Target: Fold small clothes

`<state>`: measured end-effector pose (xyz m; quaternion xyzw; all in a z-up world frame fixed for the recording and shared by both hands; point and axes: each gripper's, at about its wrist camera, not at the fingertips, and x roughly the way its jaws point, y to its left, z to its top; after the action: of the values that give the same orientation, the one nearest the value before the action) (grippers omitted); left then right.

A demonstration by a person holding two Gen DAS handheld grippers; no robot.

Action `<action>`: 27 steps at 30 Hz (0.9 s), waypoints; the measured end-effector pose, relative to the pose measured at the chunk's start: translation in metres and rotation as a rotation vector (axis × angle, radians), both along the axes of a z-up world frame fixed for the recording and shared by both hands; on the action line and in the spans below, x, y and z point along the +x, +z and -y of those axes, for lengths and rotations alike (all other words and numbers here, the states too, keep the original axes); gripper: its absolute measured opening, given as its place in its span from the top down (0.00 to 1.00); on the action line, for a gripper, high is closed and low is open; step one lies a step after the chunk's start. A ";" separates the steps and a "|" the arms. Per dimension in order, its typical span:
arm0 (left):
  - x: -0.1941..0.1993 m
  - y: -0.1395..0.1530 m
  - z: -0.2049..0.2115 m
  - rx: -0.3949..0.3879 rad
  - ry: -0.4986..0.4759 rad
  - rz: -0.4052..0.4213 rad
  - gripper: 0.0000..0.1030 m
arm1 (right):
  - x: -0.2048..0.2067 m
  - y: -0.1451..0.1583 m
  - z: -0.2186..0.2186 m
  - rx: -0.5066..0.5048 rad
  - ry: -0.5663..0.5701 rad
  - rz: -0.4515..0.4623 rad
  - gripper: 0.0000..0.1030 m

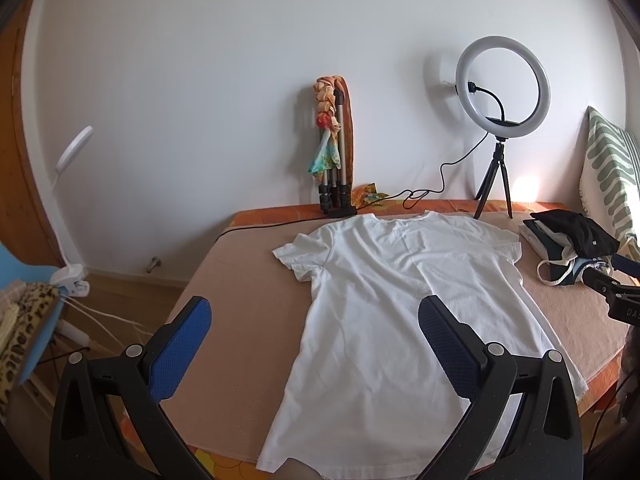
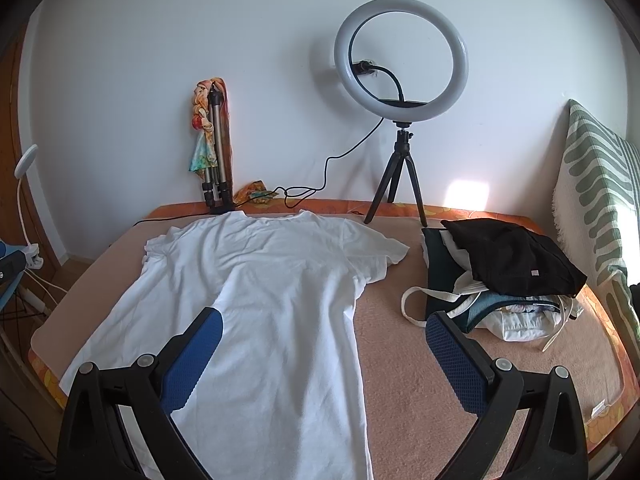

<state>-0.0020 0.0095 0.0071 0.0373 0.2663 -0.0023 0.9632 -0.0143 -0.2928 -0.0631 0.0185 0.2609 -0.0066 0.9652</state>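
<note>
From the left wrist view, the left gripper [image 1: 314,316] hung above the near edge of the bed, its blue-padded jaws spread wide and gripping nothing at all. The white cotton T-shirt [image 1: 400,308] lay flat on the peach blanket-covered bed [image 1: 240,288], collar toward the wall, hem at the near edge. Bare blanket ran wide open to the shirt's left, right out to the bed's left edge. Its left sleeve lay spread, well short of that edge. Off to the right sat a pile of dark folded clothes [image 1: 572,240], near the right sleeve but apart from it. A white ring light on a small black tripod [image 1: 502,88] stood at the far edge, just beyond the collar.

Over to the right wrist view: the right gripper [image 2: 324,334] hovered there too, jaws fully apart, empty, one pad over the shirt's body [image 2: 260,300], the other over bare blanket. A clear strip of blanket separated the shirt's right side from the clothes pile [image 2: 508,256], whose cream straps trailed toward that strip. A folded silver tripod draped with a colourful scarf [image 2: 214,140] leaned against the wall behind the collar. A green-and-white patterned cushion [image 2: 596,184] stood along the bed's right side.
</note>
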 end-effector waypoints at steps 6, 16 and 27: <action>0.000 0.000 0.000 -0.003 0.000 0.000 0.00 | 0.000 0.000 -0.001 -0.001 0.001 0.000 0.00; -0.001 0.000 -0.002 0.001 0.003 0.000 0.00 | 0.001 0.001 -0.001 0.005 0.003 -0.003 0.00; 0.000 -0.009 -0.019 -0.003 0.035 -0.021 0.00 | 0.010 0.006 -0.021 -0.001 0.039 0.003 0.00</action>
<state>-0.0023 0.0285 -0.0017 0.0310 0.2770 0.0137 0.9603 -0.0041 -0.2719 -0.0574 0.0128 0.2600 0.0123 0.9655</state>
